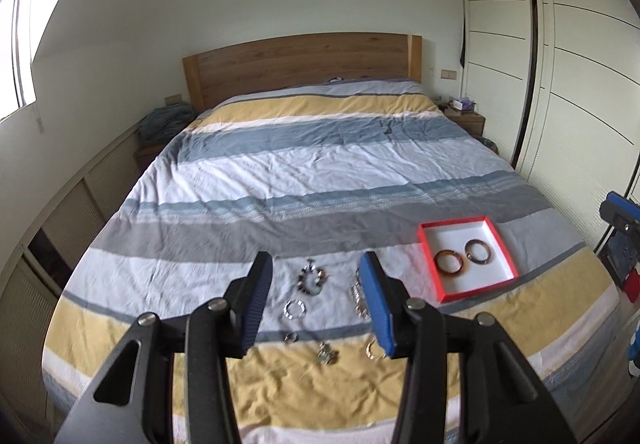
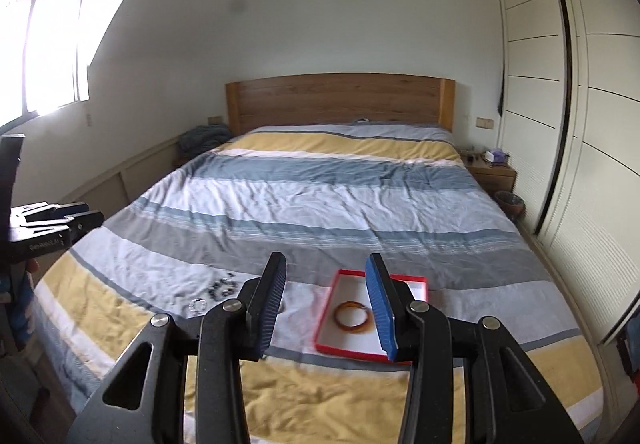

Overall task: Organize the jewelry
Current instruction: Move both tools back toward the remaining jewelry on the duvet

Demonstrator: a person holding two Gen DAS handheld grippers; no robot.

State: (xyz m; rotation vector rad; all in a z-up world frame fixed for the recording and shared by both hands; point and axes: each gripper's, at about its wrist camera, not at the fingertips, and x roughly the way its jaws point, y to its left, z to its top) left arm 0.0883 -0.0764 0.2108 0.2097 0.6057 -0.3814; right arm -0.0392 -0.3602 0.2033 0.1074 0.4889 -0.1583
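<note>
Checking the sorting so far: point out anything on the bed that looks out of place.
Only two bangles lie in the red box. The beaded bracelet, silver ring bracelet and other small pieces lie scattered loose on the striped duvet left of the box. Nothing looks damaged.

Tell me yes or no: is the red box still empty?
No: in the left wrist view the red box already holds two bangles, an amber one and a darker one, lying side by side.
</note>
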